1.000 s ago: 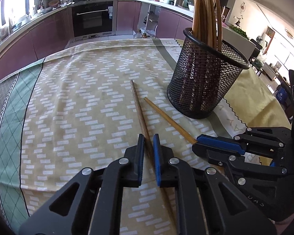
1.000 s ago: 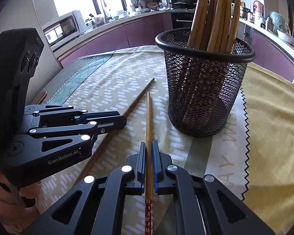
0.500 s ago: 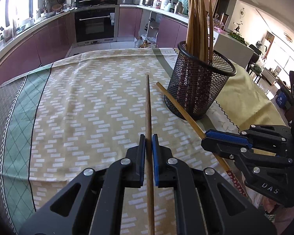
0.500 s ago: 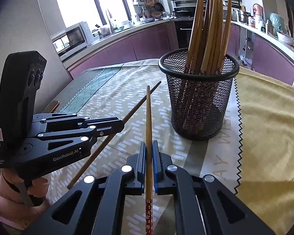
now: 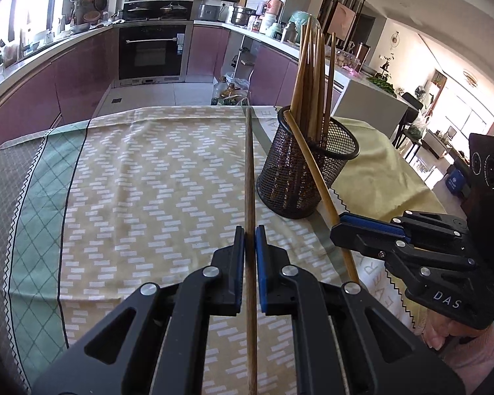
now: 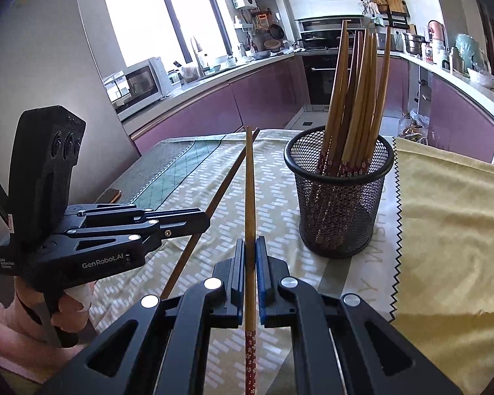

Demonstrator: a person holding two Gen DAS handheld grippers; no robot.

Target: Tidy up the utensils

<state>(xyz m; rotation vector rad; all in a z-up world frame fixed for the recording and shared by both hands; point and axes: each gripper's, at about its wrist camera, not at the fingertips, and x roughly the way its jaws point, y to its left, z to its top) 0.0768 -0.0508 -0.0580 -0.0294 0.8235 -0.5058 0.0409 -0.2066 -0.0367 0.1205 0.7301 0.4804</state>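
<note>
Risks: both chopsticks are pinched near their back ends, so the long free tips can wobble or pivot in the pads. Either tip could strike the rim of the mesh holder (image 6: pixel 339 161) or jam against the chopsticks already standing in it (image 6: pixel 355 98), tipping the light holder over. The two held sticks point roughly the same way and could also cross or knock each other going in together.

Left gripper (image 5: pixel 250 256): jaws clamped nearly shut on the dark chopstick (image 5: pixel 249 171), which runs straight out between the pads, its tip left of the holder.

Right gripper (image 6: pixel 250 263): jaws likewise pinched on the lighter chopstick (image 6: pixel 249 191), flower-patterned end trailing behind the pads, tip left of the holder.

Holder stands on the tablecloth (image 5: pixel 148 171), right of both held sticks and apart from them.
</note>
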